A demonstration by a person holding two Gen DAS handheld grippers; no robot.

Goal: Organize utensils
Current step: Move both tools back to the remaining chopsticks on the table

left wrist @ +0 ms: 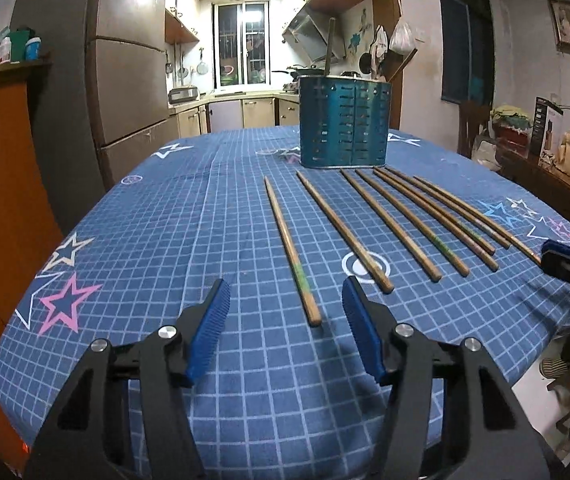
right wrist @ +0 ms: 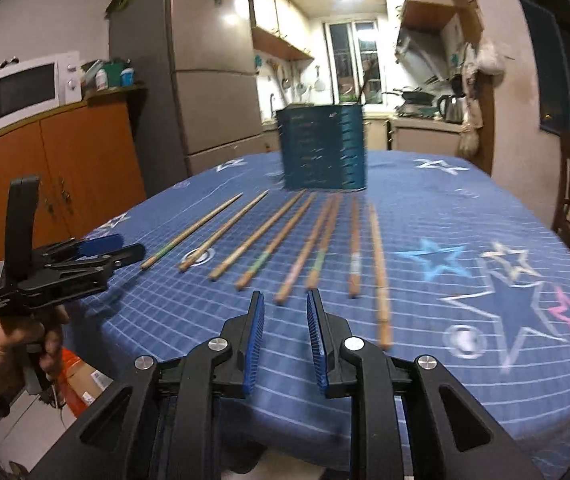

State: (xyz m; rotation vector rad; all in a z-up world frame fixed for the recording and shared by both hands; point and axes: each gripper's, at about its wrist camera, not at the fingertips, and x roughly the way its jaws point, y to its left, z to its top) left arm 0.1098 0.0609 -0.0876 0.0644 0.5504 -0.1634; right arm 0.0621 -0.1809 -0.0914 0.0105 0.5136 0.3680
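Several wooden chopsticks lie side by side on the blue checked tablecloth, pointing toward a blue slotted utensil holder at the far middle. One utensil handle stands in the holder. My left gripper is open and empty, low over the near table, with the leftmost chopstick ending between its fingers. My right gripper is open a little and empty, just short of the near chopstick ends. The holder and the left gripper show in the right wrist view.
An orange cabinet with a microwave stands left of the table. A grey fridge is beyond it. A side shelf with boxes and bottles lies to the right. The table's near edge is right under my grippers.
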